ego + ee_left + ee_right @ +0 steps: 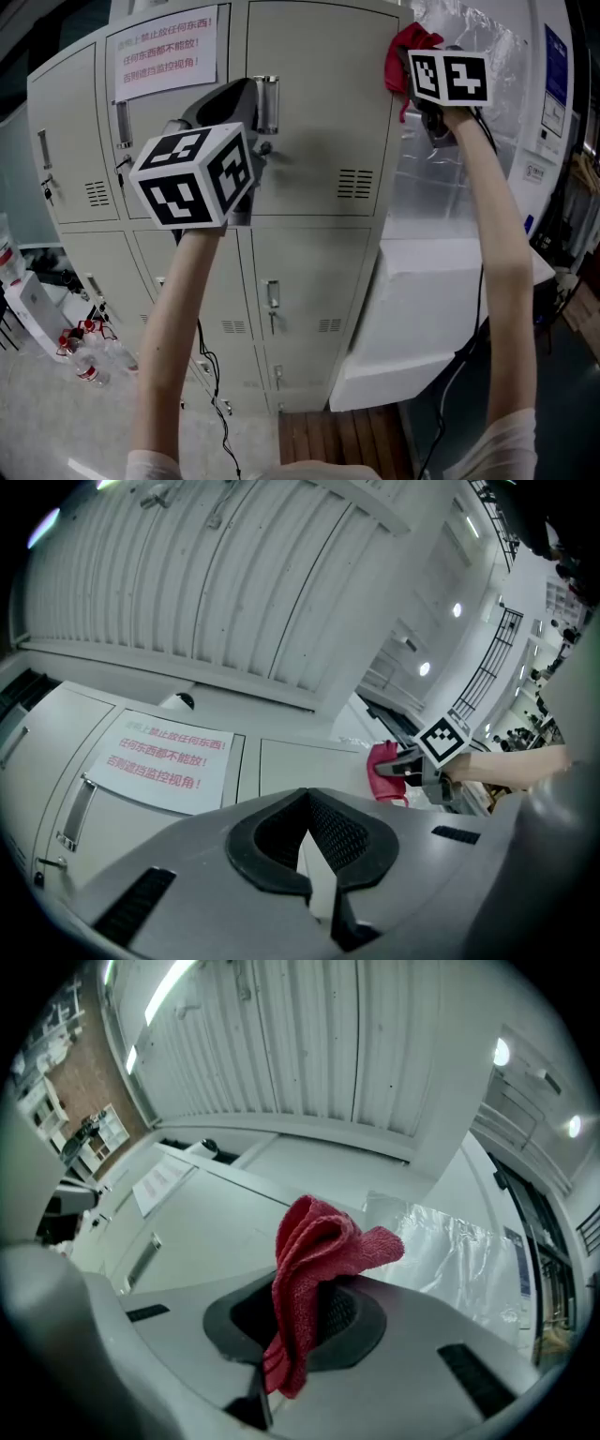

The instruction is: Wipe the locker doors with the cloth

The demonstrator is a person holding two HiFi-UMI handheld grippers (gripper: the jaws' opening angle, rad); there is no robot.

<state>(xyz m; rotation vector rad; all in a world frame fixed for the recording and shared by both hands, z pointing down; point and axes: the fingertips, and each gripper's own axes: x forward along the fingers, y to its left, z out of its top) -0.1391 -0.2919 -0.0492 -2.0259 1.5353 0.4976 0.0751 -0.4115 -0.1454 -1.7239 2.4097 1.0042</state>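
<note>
A bank of beige lockers (309, 112) stands ahead. My right gripper (424, 70) is raised to the top right corner of the upper right door, shut on a red cloth (409, 49) that touches the corner. The cloth (309, 1279) shows bunched between the jaws in the right gripper view. My left gripper (246, 103) sits in front of the upper middle doors, near a handle (268, 103), with its jaws shut and nothing between them (314, 860). From the left gripper view the cloth (385, 771) and right gripper (412, 766) appear at the right.
A paper notice with red print (166, 53) is stuck on the upper middle door. Clear plastic sheeting (469, 141) and a white box (441, 309) stand right of the lockers. Water bottles (89, 370) lie on the floor at left. A cable (214, 375) hangs down.
</note>
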